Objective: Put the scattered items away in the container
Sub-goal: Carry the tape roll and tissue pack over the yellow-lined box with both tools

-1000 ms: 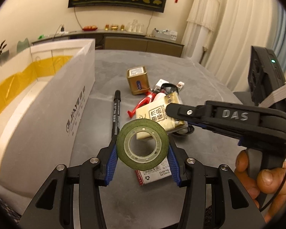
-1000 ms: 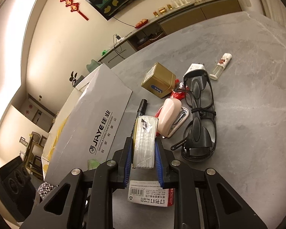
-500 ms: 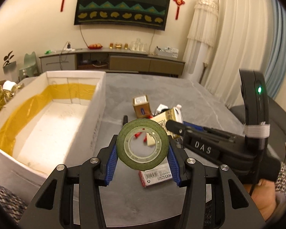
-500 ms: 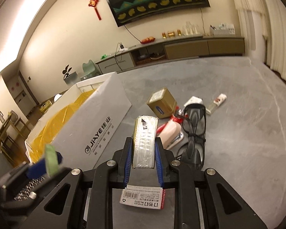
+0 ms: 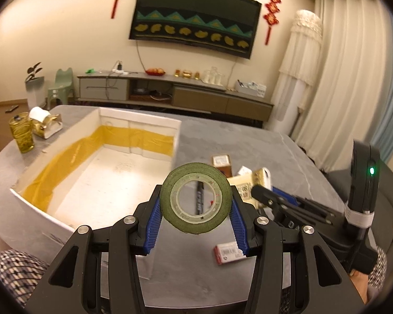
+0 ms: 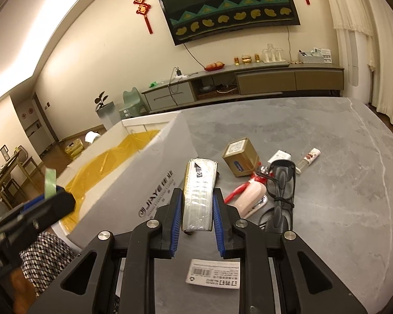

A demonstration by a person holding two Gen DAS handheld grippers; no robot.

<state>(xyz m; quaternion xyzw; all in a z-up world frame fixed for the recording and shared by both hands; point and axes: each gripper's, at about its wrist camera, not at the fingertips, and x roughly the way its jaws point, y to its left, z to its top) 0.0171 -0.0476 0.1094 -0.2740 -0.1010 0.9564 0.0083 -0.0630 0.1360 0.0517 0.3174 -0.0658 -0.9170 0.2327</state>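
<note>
My left gripper (image 5: 196, 209) is shut on a green tape roll (image 5: 196, 198) and holds it above the table, just right of the open white box (image 5: 102, 172) with yellow lining. My right gripper (image 6: 197, 209) is shut on a clear-wrapped packet (image 6: 198, 196) beside the box's right wall (image 6: 149, 183); the packet also shows in the left wrist view (image 5: 251, 183). On the grey table lie a staples box (image 6: 213, 273), a pink stapler (image 6: 251, 196), black glasses (image 6: 281, 191), a gold tin (image 6: 239, 161), a small tube (image 6: 307, 158) and a black pen (image 5: 199, 196).
A green glass (image 5: 22, 136) and a tissue holder (image 5: 43, 125) stand on the table left of the box. A long sideboard (image 6: 243, 83) runs along the far wall. The table's front edge (image 5: 196, 304) is close below my left gripper.
Both grippers have risen and tilted up with their loads. The box's inside now shows in the left wrist view, and the items on the table look farther away.
</note>
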